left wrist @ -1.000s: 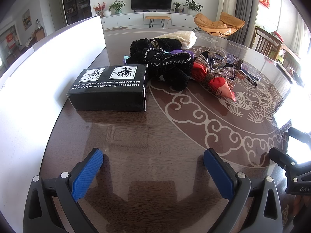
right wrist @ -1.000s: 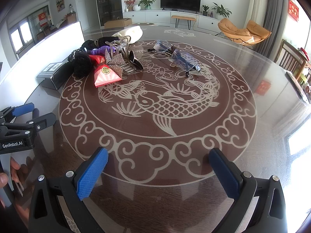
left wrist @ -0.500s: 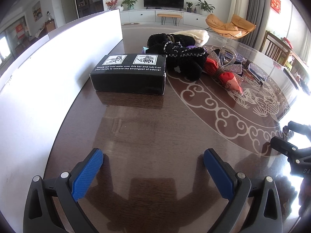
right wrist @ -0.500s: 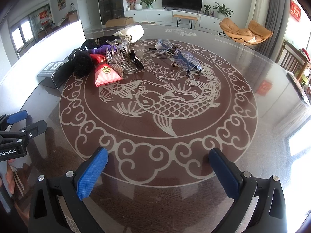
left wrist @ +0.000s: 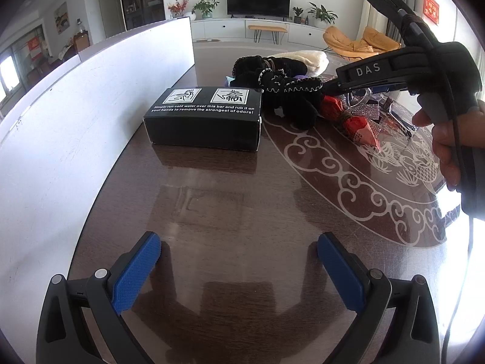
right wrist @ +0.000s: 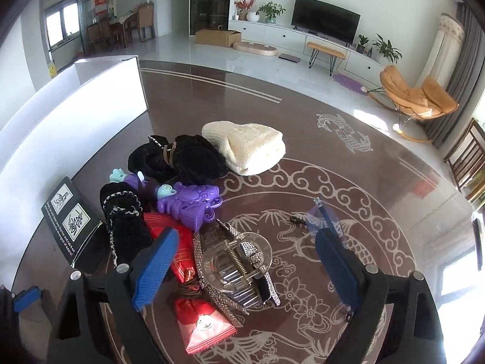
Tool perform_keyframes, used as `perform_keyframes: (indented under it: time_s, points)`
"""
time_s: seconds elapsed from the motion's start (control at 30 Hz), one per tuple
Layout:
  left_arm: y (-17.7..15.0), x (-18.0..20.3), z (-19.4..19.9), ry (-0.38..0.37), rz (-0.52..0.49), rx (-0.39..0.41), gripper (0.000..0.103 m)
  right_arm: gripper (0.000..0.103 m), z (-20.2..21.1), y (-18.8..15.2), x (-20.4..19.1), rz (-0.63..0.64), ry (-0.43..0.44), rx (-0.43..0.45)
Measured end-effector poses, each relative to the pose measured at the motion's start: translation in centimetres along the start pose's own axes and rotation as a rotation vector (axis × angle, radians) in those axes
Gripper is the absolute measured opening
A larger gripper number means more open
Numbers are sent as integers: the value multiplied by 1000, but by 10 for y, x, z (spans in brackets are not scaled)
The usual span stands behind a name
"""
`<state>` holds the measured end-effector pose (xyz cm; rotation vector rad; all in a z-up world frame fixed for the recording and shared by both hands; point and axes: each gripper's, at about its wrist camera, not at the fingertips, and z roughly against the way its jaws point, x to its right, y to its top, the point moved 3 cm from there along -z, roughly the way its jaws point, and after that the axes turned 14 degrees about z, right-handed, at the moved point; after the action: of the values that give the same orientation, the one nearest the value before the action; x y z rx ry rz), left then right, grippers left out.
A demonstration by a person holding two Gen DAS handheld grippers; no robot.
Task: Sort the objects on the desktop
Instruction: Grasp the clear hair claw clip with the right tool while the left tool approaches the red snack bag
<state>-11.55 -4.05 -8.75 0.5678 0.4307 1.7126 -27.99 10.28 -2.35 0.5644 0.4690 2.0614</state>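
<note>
Broadly, the worktop (left wrist: 212,212) is a big dark round slab with a pale carp pattern; its near-left stretch is bare and gives the most room. A white board (left wrist: 75,97) stands along the left edge and walls off that side. Just beside it lies the black box (left wrist: 206,121), with a bare strip between it and the pile.

Farther right sits the pile: a cream cloth (right wrist: 245,145) at the far end, black scrunchies (right wrist: 175,157) touching it, a purple toy (right wrist: 188,203) on top, red packets (right wrist: 206,324) nearest, and a clear hair claw (right wrist: 236,257) resting on a rhinestone bow. Glasses (right wrist: 324,215) lie apart to the right, with bare worktop around them.

Left tongs (left wrist: 239,257) hang released over the bare near stretch, nothing between them. Right tongs (right wrist: 245,257) hover over the pile and have just been narrowing; the claw shows between the pads, neither pressing on it.
</note>
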Motion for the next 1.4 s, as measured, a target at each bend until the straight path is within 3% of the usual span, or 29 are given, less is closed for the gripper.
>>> perform_keyframes:
  time_s: [0.03,0.07,0.17,0.3,0.43,0.5,0.57,0.7,0.87,1.0,1.07,1.17,1.27,1.4]
  points:
    - [0,0,0,0,0,0,103,59,-10,-3,-3,-1,70,-27]
    - [0,0,0,0,0,0,103,56,-15,-7,-7,2,108,-48]
    - [1,0,0,-1,-1,0,103,54,0,-23,-22,80,161,-22]
    - [2,0,0,-1,-1,-1,103,48,34,-63,-30,92,364,-40]
    - [2,0,2,-7,5,-10,103,53,57,-94,-7,10,268,-13]
    - [3,-3,4,-44,33,-13,103,78,62,-97,-3,15,246,22]
    - [5,-9,8,-112,85,-17,103,84,64,-96,-7,9,252,68]
    - [6,-16,13,-198,158,-28,103,84,51,-79,-21,-3,214,109]
    - [6,-8,13,-204,134,-24,103,83,11,-69,-38,96,88,22]
    - [5,6,14,-237,79,-25,103,55,11,-62,-49,115,156,71]
    - [2,12,13,-223,44,-32,103,55,15,-63,-64,172,214,79]
    - [1,16,16,-260,35,-35,103,54,23,-74,-69,201,201,56]
    - [3,17,14,-273,39,-42,103,54,34,-100,-48,152,119,43]
    - [5,22,6,-280,25,-57,103,54,58,-145,-22,108,85,58]
